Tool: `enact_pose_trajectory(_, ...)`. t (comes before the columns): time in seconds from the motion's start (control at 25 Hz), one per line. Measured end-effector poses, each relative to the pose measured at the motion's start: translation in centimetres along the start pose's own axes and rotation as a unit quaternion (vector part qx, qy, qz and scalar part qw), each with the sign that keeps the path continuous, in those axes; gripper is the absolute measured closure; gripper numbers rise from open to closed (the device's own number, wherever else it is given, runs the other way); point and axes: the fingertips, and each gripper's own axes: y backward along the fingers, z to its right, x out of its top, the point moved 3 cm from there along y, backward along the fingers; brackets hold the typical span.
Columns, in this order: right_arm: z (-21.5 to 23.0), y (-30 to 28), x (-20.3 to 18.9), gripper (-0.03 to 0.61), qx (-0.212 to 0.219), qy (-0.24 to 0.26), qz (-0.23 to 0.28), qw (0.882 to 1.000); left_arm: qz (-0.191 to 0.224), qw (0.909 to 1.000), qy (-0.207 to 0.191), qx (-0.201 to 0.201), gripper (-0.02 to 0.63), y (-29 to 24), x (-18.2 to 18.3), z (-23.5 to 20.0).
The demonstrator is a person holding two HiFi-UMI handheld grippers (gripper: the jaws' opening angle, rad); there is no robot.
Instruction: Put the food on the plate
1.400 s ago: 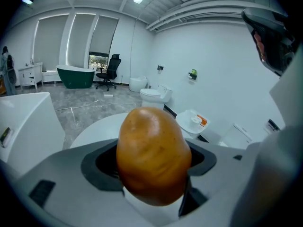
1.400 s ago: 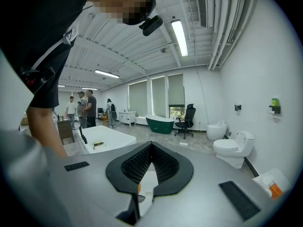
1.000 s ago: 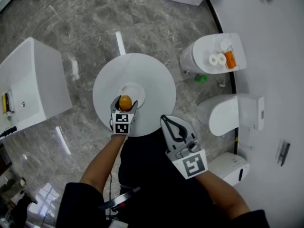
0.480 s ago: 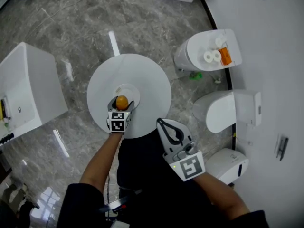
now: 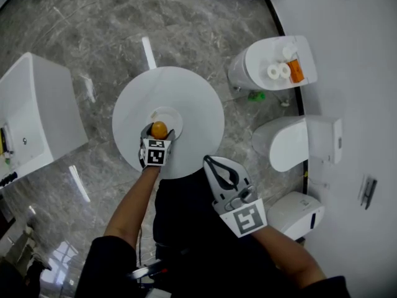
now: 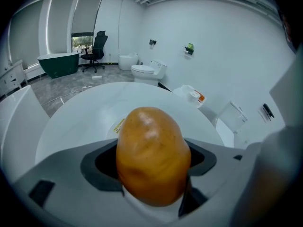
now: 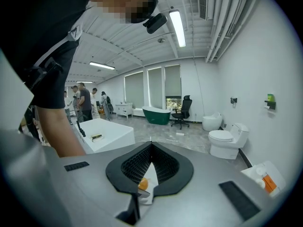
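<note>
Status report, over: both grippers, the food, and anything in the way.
Left gripper shut on the food, over the plate. Right gripper shut, empty, away from the plate. Nothing blocking.

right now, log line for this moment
left gripper: shut on orange food | position: over plate | right gripper: shut, empty

This is a bathroom-fittings showroom. Several toilets (image 5: 273,67) stand in a row along a white wall (image 5: 353,73) on a grey marble floor (image 5: 93,23). A green bathtub (image 7: 156,115) is displayed by the windows (image 7: 154,86), near an office chair (image 7: 181,111). Strip lights (image 7: 177,26) and exposed pipes (image 7: 232,18) run across the ceiling, and people (image 7: 84,100) stand among white display units (image 7: 106,134).
</note>
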Motion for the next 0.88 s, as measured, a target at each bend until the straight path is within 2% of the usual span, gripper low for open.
enact_pose_trajectory(0.32,0.54,0.01,-0.47,0.574,-0.006,-0.012,-0.001,1.000,-0.013,0.9999,-0.002,-0.003,0.267,-1.00,-0.07,0.20)
enact_pose_trajectory(0.48,0.33,0.11,-0.53,0.574,-0.002,0.001,-0.002,1.000,-0.019,0.9996,-0.019,0.001,0.267,-1.03,-0.11,0.29)
enact_pose_trajectory(0.6,0.40,0.23,-0.65,0.574,0.002,-0.001,-0.007,1.000,-0.022,0.9997,-0.012,-0.002,0.267,-1.17,0.03,0.42)
enact_pose_trajectory(0.88,0.73,0.52,-1.01,0.574,-0.004,0.003,-0.013,1.000,-0.010,0.9999,-0.009,-0.005,0.242,-0.84,0.58,0.87)
